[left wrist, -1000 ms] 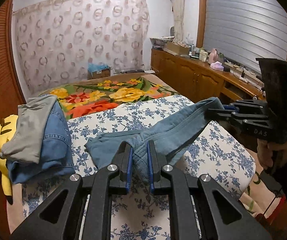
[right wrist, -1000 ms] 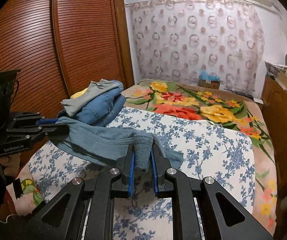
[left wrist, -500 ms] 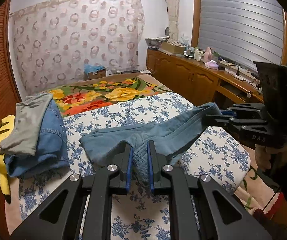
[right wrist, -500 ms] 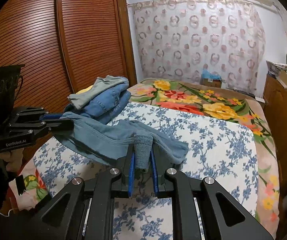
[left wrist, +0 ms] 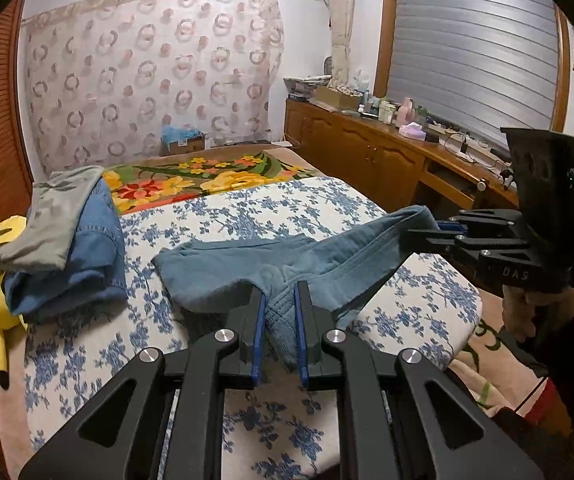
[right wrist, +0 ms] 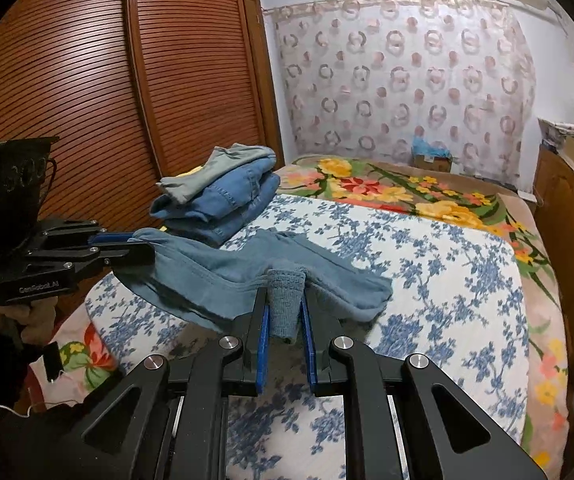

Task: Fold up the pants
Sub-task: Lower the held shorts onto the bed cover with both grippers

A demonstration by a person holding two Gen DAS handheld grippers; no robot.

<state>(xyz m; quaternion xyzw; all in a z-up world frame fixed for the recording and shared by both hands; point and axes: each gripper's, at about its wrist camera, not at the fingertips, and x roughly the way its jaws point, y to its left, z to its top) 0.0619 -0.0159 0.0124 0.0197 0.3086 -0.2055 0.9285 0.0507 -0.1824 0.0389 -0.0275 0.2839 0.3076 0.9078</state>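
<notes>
on the flowery bed, the left gripper and right gripper each pinch the blue pants tight

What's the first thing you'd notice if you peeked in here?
The blue-grey pants stretched over the blue-flowered bedspread, each end pinched in a gripper's jaws: the left gripper and the right gripper. Then the stack of folded clothes by the wooden wardrobe.
</notes>
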